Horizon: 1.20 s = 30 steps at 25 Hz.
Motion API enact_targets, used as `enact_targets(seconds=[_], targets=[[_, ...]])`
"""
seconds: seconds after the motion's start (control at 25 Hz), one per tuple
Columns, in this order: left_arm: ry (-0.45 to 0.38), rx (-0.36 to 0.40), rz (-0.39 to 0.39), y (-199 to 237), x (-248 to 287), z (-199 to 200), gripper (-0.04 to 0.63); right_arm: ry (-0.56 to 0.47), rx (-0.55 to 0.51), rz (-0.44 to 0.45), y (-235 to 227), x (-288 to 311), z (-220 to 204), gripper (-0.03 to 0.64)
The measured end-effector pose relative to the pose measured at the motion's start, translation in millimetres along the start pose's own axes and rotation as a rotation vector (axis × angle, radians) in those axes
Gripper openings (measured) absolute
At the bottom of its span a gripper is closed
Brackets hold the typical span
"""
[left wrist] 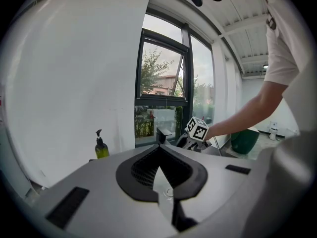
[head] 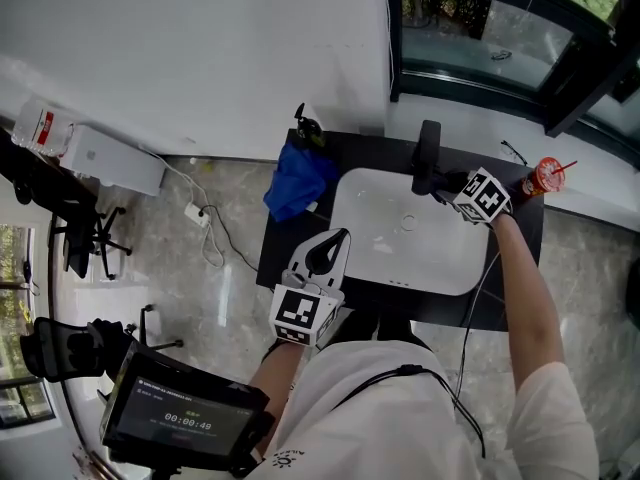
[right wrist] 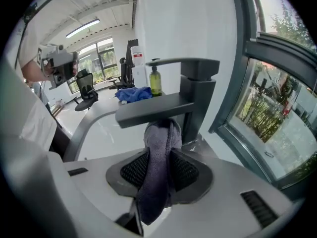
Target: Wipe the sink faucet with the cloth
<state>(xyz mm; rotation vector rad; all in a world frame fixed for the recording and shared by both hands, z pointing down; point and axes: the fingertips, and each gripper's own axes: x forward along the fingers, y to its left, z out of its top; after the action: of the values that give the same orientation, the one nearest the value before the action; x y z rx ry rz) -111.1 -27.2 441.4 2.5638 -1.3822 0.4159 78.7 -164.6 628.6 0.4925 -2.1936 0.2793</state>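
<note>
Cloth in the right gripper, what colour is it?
The cloth is greyish purple, clearest in the right gripper view.

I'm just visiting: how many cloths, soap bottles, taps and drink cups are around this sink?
Cloths: 2, a grey cloth clamped in the right gripper and a blue cloth on the counter
Soap bottles: 1
Faucets: 1
Cups with a straw: 1
Total: 5

Matt dark faucet [right wrist: 168, 90], fuzzy grey cloth [right wrist: 158, 167].
</note>
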Motion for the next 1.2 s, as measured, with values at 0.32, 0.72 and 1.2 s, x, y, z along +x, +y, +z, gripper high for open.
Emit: enact_targets(seconds=[0.32,0.72,1.2], targets=[[0.011,-0.007,0.028,11,1,-3,-0.006,-0.051,0.0,-0.018,-24,8,33,0.121],[0.011,0.003,0.016,12,10,2,-0.006,-0.104,-0.06,0.042,-1,4,34,0.12],[0.008,0.018,-0.021,2,9,2,-0.006,-0.085,-0.086,0.087,40,2,20,0.121]])
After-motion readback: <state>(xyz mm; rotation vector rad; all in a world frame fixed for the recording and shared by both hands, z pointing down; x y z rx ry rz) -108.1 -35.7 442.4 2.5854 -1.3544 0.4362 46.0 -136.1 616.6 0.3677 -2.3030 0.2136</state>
